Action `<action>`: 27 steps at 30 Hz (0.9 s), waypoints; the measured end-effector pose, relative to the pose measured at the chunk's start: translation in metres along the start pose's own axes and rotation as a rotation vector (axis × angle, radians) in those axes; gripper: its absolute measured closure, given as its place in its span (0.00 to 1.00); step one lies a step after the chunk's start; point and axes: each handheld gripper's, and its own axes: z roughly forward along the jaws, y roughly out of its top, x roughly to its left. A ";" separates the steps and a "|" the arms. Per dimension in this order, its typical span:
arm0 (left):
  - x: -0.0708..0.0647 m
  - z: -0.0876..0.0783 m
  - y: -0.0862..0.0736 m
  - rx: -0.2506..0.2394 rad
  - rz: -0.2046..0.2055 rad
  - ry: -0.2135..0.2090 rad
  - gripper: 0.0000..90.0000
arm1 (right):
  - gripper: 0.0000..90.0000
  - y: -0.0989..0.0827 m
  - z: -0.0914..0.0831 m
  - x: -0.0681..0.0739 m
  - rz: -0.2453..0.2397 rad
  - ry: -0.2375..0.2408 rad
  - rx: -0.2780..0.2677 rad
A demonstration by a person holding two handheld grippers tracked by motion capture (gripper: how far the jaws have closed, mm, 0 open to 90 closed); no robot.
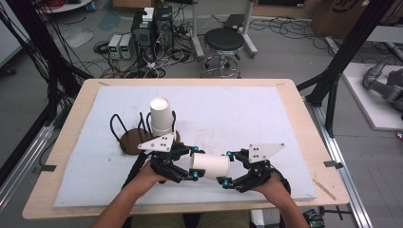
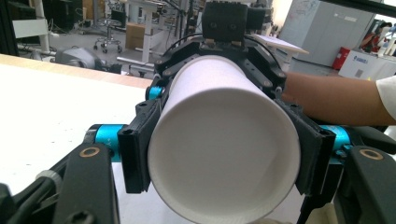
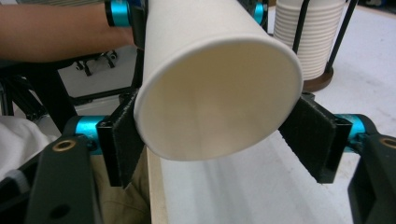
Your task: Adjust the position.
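- Near the table's front edge, I see my left gripper (image 1: 196, 166) clamped on one end of a white paper cup (image 1: 209, 165) lying level.
- Right gripper (image 1: 227, 167): jaws flank the other end; contact unclear.
- Farther back: cup stack (image 1: 160, 117) in wire holder (image 1: 128, 130).

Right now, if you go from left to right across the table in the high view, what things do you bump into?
Black wire cup rack on a round brown base → upright stack of white paper cups → left gripper → white paper cup lying on its side → right gripper.
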 end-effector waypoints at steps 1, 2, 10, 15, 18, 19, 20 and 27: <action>0.000 0.000 0.000 0.001 0.000 0.001 0.40 | 0.31 0.000 -0.001 0.000 0.000 0.003 -0.003; 0.000 0.000 0.000 0.005 0.005 0.002 0.40 | 0.31 0.001 -0.002 0.000 -0.003 -0.001 -0.007; -0.002 0.001 -0.001 0.047 0.021 0.021 0.39 | 0.36 0.002 -0.004 0.000 -0.027 -0.011 0.013; -0.007 0.000 0.001 0.128 -0.012 0.101 0.17 | 0.36 0.005 -0.007 -0.001 -0.036 -0.034 0.052; -0.008 -0.002 0.003 0.156 -0.007 0.126 0.17 | 0.36 0.007 -0.008 -0.001 -0.044 -0.049 0.078; -0.008 -0.003 0.005 0.175 0.000 0.130 0.17 | 0.35 0.012 -0.009 -0.001 -0.065 -0.067 0.122; -0.008 -0.003 0.005 0.175 0.000 0.130 0.17 | 0.35 0.012 -0.009 -0.001 -0.065 -0.067 0.122; -0.007 0.001 0.016 0.317 0.043 0.142 0.18 | 0.35 0.031 -0.002 -0.002 -0.128 -0.103 0.297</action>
